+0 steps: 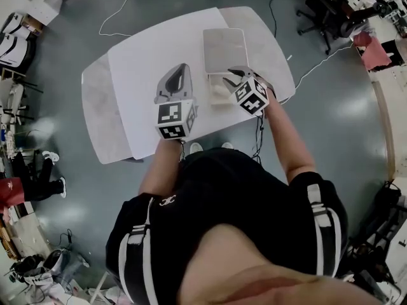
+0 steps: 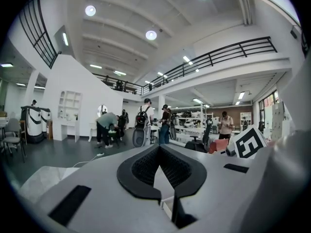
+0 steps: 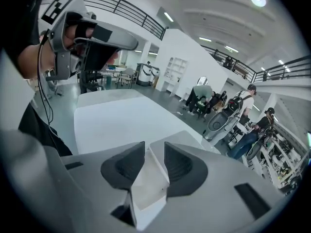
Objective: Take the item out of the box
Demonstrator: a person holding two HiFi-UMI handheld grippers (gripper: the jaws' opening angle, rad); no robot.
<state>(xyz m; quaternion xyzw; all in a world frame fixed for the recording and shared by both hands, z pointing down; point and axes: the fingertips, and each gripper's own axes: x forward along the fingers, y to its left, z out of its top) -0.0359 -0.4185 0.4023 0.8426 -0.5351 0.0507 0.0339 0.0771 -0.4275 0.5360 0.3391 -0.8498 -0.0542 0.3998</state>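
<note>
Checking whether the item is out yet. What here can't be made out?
- Item: not visible anywhere. Head view: the right gripper covers the near end of the box.
- Inside of the box: the right gripper view shows only a white strip between its open jaws.
- Left gripper view: the shut jaws of the left gripper hide all but a white sliver below them.

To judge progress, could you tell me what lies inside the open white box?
The white box shows bare floor between the open jaws of the right gripper, which covers the rest.

Grey floor (image 1: 356, 126), white table (image 1: 146, 62)
</note>
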